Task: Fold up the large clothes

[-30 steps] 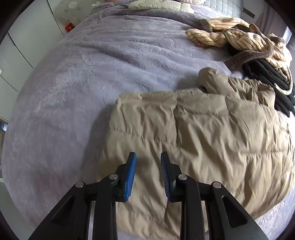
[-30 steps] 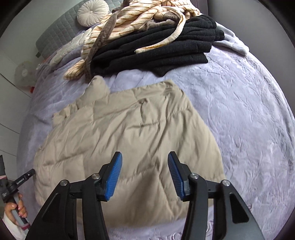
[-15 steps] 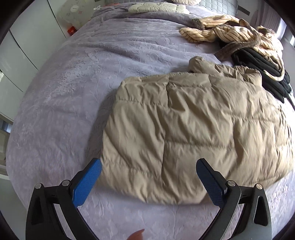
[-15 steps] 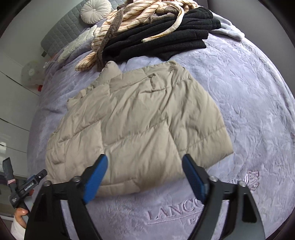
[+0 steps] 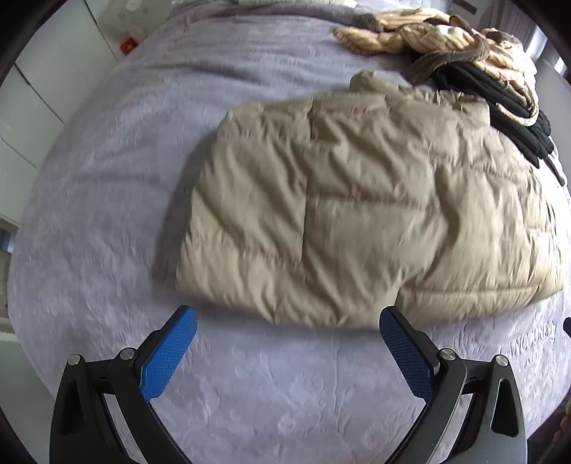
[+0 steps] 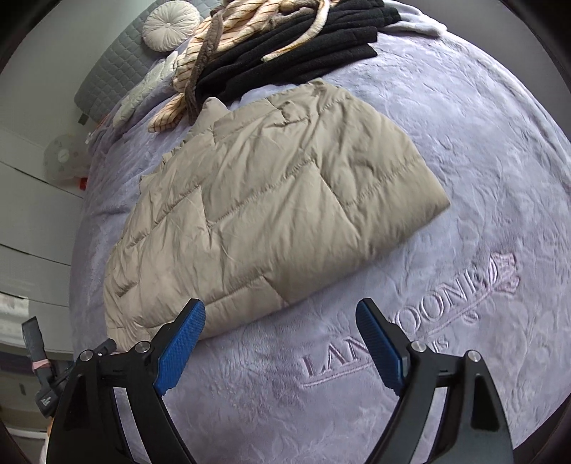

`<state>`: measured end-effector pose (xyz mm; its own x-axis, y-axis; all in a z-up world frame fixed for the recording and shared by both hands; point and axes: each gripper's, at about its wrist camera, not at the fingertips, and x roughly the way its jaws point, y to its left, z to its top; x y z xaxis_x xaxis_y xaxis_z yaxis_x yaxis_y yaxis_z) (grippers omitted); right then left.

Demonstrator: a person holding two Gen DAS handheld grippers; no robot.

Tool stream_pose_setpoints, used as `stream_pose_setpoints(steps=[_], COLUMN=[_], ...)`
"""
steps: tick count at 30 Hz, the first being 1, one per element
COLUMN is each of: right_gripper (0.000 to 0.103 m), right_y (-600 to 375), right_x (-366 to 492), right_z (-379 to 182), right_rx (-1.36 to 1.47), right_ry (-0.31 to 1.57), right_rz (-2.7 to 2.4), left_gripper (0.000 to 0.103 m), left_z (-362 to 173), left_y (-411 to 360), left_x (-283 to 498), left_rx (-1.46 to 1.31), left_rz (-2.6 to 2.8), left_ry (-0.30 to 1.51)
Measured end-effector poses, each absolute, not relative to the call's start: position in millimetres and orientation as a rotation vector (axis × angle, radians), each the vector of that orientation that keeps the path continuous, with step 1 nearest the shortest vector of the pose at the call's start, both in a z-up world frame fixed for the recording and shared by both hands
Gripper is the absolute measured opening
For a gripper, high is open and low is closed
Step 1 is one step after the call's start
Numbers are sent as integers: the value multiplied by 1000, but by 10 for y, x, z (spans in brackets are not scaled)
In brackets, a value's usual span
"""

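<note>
Your landmark is the beige quilted puffer jacket [image 5: 360, 210], which lies folded into a thick, roughly rectangular bundle on the lilac embossed plush bedspread [image 5: 117, 171]. Your left gripper [image 5: 285, 351] hangs just short of the jacket's near edge, over bare bedspread, with its blue-padded jaws spread wide and nothing between them. Your right gripper [image 6: 280, 344] also sits at the jacket's near edge: its left pad overlaps the hem in the right wrist view, whether touching it you cannot tell, and its right pad stands over the bedspread. Those jaws are wide apart too and hold nothing. On the far side of the jacket, close to its collar, lies a stack of black knit garments [image 6: 303, 53] with a cream and brown striped garment [image 6: 228, 39] draped over it. Just past the jacket's near right corner, embroidered lettering [image 6: 403, 317] runs across the bedspread. Beyond the striped garment, a round white tufted cushion [image 6: 171, 26] leans at the grey quilted headboard [image 6: 110, 71].
</note>
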<state>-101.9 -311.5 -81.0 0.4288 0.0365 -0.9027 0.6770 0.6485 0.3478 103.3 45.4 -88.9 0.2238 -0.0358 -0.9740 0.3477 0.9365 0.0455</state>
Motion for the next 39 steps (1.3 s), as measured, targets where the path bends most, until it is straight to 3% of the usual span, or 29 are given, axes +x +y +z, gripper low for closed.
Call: stream_pose_setpoints(steps=[8,17,28,39], right_gripper=[88,88,89,89], right_y=[-3196,-3291,-3630,-3830], right_x=[-1301,-1492,-1359,-602], right_z=[-992,-1437,-1899,-2177], right_rx=[983,1517,1558,1502], right_ry=[1036,828,804,787], right_rz=[-460,-243,-306,-211], left_gripper=[102,102,102,102], left_z=[-1104,-1210,-1736,-2072], left_y=[801,863,1040,783], left_x=[818,722,1140,1697], left_rx=[96,-11,-426,-591], left_rz=[-308,-320,-405,-388], left_ry=[1458,1490,1480,1401])
